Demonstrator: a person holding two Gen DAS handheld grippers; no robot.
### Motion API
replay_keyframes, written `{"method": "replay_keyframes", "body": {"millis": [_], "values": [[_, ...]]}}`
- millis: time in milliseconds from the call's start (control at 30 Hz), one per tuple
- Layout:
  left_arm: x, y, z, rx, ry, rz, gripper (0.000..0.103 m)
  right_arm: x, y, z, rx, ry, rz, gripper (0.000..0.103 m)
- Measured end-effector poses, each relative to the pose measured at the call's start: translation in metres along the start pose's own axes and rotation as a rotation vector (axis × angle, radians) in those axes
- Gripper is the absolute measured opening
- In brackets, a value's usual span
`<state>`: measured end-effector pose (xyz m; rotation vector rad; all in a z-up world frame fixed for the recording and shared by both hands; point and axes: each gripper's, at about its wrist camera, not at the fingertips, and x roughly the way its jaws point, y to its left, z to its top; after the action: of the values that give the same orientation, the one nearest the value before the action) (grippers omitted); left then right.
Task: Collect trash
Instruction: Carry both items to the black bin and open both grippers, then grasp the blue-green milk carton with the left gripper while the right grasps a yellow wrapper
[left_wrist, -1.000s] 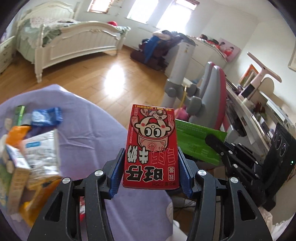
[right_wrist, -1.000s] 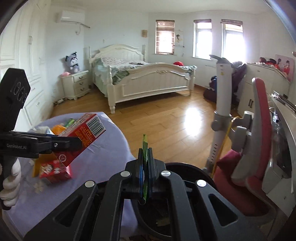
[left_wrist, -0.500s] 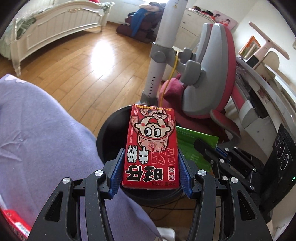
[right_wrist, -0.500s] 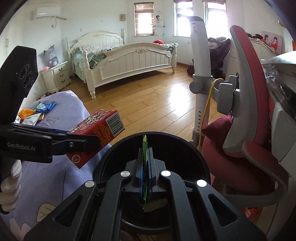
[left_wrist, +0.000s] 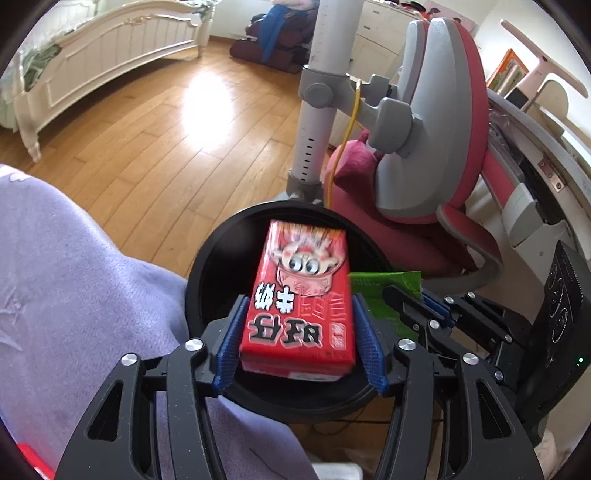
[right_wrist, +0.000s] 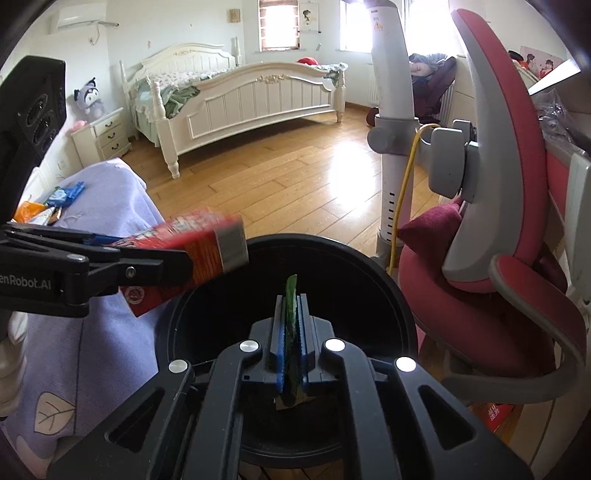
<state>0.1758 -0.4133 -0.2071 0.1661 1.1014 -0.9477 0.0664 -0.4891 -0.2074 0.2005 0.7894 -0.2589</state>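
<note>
A lilac cloth (left_wrist: 74, 295) covers the table beside the black bin (left_wrist: 207, 266). Over the bin's mouth, the left gripper (left_wrist: 299, 332) has just been opening its jaws; the red carton (left_wrist: 299, 299), blurred, sits between the pads with gaps on both sides. The right gripper (right_wrist: 291, 332) is pinched tight on a green wrapper (right_wrist: 290, 295) above the bin.
</note>
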Motion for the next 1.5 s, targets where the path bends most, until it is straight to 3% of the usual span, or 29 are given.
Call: {"method": "replay_keyframes", "body": {"millis": [67, 133, 200, 267, 300, 567, 833, 1000, 1167, 1267, 1333, 1500], "values": [[-0.003, 0.001, -0.002, -0.002, -0.012, 0.023, 0.070, 0.000, 0.000, -0.001, -0.004, 0.011, -0.004, 0.009], [-0.008, 0.004, -0.004, -0.006, -0.014, 0.028, 0.070, -0.001, 0.001, -0.002, -0.003, 0.015, 0.000, 0.018], [-0.016, 0.007, -0.007, -0.014, -0.024, 0.041, 0.070, -0.005, 0.001, -0.002, 0.010, 0.001, 0.018, 0.058], [-0.028, 0.010, -0.012, -0.023, -0.046, 0.051, 0.077, -0.012, 0.002, -0.002, 0.023, -0.042, 0.035, 0.076], [-0.035, 0.012, -0.014, -0.029, -0.062, 0.063, 0.080, -0.014, 0.004, -0.001, 0.020, -0.055, 0.042, 0.078], [-0.109, 0.039, -0.035, -0.092, -0.182, 0.120, 0.080, -0.022, 0.039, 0.013, -0.029, -0.066, 0.173, 0.080], [-0.195, 0.098, -0.077, -0.176, -0.289, 0.280, 0.080, -0.032, 0.104, 0.036, -0.117, -0.065, 0.454, 0.081], [-0.233, 0.144, -0.101, -0.187, -0.290, 0.394, 0.080, -0.033, 0.147, 0.055, -0.232, -0.055, 0.642, 0.081], [-0.241, 0.192, -0.116, -0.141, -0.208, 0.449, 0.081, -0.032, 0.200, 0.070, -0.443, -0.044, 0.755, 0.081], [-0.238, 0.211, -0.119, -0.091, -0.160, 0.458, 0.081, -0.027, 0.232, 0.074, -0.585, -0.022, 0.788, 0.081], [-0.237, 0.220, -0.121, -0.061, -0.151, 0.419, 0.081, -0.024, 0.247, 0.075, -0.667, 0.001, 0.830, 0.080], [-0.227, 0.233, -0.120, -0.011, -0.131, 0.331, 0.081, -0.010, 0.283, 0.073, -0.874, 0.061, 0.841, 0.063]]}}
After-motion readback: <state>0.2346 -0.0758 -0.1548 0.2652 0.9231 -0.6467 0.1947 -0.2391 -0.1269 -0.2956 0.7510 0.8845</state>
